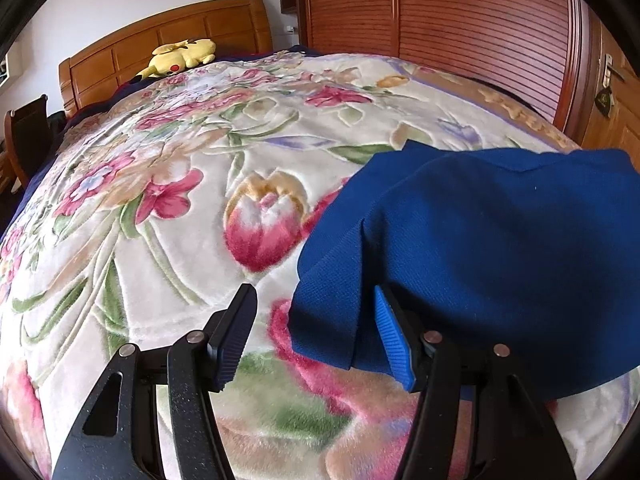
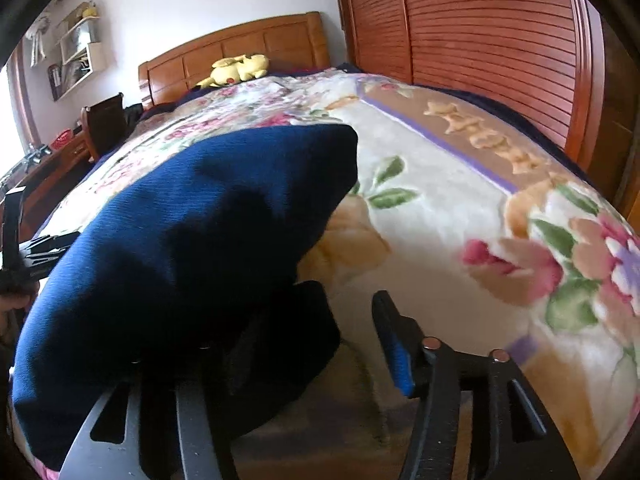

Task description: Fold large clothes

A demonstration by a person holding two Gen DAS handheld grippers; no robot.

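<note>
A folded blue garment (image 1: 500, 240) lies on the floral blanket (image 1: 180, 208) of a bed. My left gripper (image 1: 312, 332) is open; the garment's left corner hangs between its fingers and drapes over the right finger (image 1: 394, 340). In the right wrist view the same garment (image 2: 180, 240) looks dark blue and covers the left finger. My right gripper (image 2: 316, 344) is open, its right finger (image 2: 396, 352) bare over the blanket (image 2: 460, 220). The other gripper shows at the left edge (image 2: 36, 248).
A yellow plush toy (image 1: 180, 56) lies by the wooden headboard (image 1: 168, 40). A slatted wooden wardrobe (image 1: 440, 8) runs along the bed's right side. A chair (image 2: 100, 120) and desk (image 2: 44, 168) stand left of the bed.
</note>
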